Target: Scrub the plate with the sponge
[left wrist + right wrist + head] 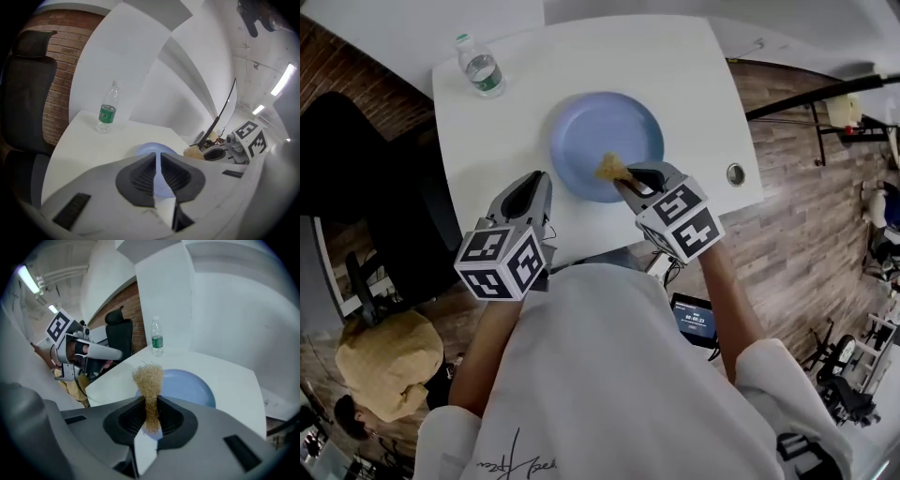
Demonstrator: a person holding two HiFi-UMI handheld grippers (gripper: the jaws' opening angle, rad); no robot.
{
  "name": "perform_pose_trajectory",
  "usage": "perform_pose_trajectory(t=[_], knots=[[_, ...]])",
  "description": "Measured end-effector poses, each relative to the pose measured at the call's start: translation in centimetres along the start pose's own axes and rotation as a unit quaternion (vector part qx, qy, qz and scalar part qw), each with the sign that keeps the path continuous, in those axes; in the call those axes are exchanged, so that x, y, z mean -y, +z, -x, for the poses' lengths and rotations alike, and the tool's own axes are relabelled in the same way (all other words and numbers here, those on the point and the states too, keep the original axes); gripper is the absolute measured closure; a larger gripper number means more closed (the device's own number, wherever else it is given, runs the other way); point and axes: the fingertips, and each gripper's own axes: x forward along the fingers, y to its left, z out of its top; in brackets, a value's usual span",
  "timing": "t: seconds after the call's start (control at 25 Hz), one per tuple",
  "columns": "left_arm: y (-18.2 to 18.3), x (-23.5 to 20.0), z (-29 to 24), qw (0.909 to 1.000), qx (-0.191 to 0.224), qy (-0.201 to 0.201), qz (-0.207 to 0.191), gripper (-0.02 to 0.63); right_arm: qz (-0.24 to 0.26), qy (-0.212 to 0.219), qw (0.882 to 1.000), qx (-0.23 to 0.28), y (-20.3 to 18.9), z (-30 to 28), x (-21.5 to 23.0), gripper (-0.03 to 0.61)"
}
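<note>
Blue plate (592, 139) on white table (508, 127), sponge (610, 169) in right claw (624, 180), brick wall (57, 96)

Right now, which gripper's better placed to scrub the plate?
Right. The right gripper is clamped on the sponge over the plate's near edge. The left gripper is empty, jaws slightly apart, off to the plate's side.

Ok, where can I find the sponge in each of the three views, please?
Head view: the sponge is near the centre, over the near part of the blue plate.
Left gripper view: the sponge is right of centre, just right of the blue plate.
Right gripper view: the sponge is at the centre, clamped in the right gripper, before the blue plate.
Shared landmark: the blue plate.
</note>
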Motion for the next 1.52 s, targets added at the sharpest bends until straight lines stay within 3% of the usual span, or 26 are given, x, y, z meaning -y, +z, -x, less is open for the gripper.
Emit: perform_pose_trajectory(t=[0.2,0.28,0.4,0.56,0.84,1.52], knots=[[2.0,2.5,1.2,0.9992,0.024,-0.033,0.004,0.578,-0.091,-0.003,0.993,0.07,1.2,3.8,0.1,0.531],[2.9,3.2,1.8,0.9979,0.043,-0.049,0.005,0.615,-0.128,-0.009,0.987,0.099,1.6,5.3,0.2,0.531],[4.1,4.2,2.5,0.9956,0.063,-0.07,-0.001,0.618,-0.153,-0.017,0.979,0.134,2.3,7.3,0.1,0.531],[5.0,5.1,3.7,0.9937,0.077,-0.074,-0.034,0.618,-0.153,-0.019,0.974,0.163,3.1,9.2,-1.1,0.531],[5.3,5.5,5.6,0.9923,0.083,-0.073,-0.057,0.617,-0.147,-0.03,0.972,0.183,3.8,10.8,-3.7,0.531],[4.4,4.6,7.9,0.9924,0.07,-0.063,-0.079,0.615,-0.156,-0.026,0.966,0.204,4.9,11.5,-8.7,0.532]])
